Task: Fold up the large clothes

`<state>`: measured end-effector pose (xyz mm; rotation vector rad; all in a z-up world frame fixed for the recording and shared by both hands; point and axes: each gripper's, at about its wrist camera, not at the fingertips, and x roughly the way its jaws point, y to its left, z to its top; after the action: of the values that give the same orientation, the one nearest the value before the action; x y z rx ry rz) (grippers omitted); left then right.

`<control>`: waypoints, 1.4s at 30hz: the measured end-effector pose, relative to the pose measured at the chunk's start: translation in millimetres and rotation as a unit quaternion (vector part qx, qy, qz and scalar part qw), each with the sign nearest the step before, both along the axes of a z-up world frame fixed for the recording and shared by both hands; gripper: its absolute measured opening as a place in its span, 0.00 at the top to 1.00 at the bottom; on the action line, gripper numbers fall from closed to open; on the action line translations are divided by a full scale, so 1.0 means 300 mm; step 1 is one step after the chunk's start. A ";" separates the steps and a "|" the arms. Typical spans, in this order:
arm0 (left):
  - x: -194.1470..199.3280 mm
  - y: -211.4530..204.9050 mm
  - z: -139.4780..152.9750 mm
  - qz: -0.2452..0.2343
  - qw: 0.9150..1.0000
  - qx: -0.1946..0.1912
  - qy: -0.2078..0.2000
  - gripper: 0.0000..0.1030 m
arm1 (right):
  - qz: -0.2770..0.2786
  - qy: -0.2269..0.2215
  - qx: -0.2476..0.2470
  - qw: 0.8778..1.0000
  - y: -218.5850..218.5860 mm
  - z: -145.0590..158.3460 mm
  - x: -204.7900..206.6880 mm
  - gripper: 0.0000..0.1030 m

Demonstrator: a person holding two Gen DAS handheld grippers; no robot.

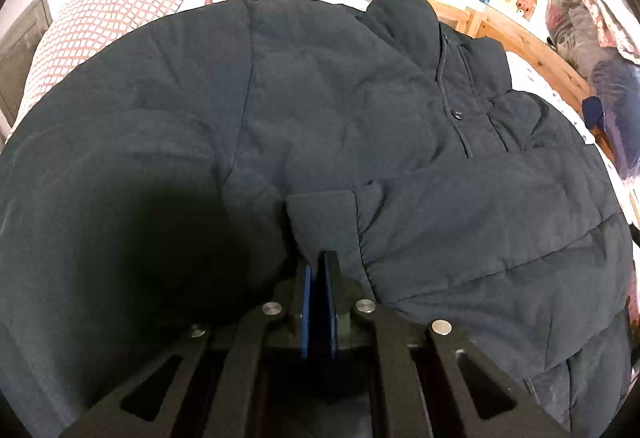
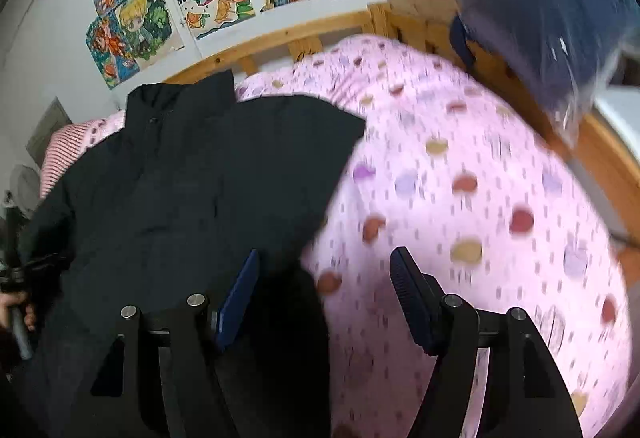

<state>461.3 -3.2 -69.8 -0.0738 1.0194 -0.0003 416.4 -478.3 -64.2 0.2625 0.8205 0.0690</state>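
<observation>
Blue-padded left gripper [image 1: 320, 270] is pressed together on a sleeve cuff [image 1: 322, 222] of the dark padded jacket [image 1: 320, 98], holding the cuff over the jacket's front. Right gripper [image 2: 324, 278] hangs spread and empty above the jacket's side edge, where dark fabric meets the pink spotted bedsheet [image 2: 460, 198]. The jacket lies front-up across the bed, collar [image 1: 404, 14] toward the wooden bed rail [image 2: 280, 42] at the far edge. Judged progress: early. One sleeve appears folded inward; the other sleeve and the body folds appear not yet done.
</observation>
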 end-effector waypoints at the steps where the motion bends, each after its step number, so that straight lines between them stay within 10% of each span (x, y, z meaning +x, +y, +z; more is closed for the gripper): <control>1: 0.004 0.005 0.000 0.000 1.000 0.000 0.000 0.92 | 0.000 0.001 0.013 1.000 -0.010 -0.008 -0.008 0.39; 7: 0.005 0.007 0.006 -0.001 1.000 -0.007 -0.007 0.92 | -0.009 0.016 0.049 0.999 -0.011 -0.055 -0.013 0.39; 18: -0.034 0.066 0.283 -0.010 0.990 -0.082 -0.115 0.96 | 0.116 0.013 -0.164 0.980 0.300 -0.061 -0.146 0.37; 27: -0.083 0.074 0.526 -0.015 0.973 -0.122 -0.193 0.96 | 0.051 -0.044 -0.220 0.973 0.405 -0.022 -0.037 0.39; 33: -0.072 0.101 0.493 -0.005 0.975 -0.130 -0.181 0.96 | 0.089 -0.040 -0.148 0.984 0.353 0.020 -0.062 0.48; 42: -0.063 0.148 0.462 0.016 0.974 -0.149 -0.169 0.97 | 0.087 0.009 -0.278 0.957 0.467 -0.096 -0.016 0.38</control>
<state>442.5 41.2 68.9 -0.3524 0.6709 -0.1320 411.8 -338.3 -93.0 -0.3411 0.8471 -0.0016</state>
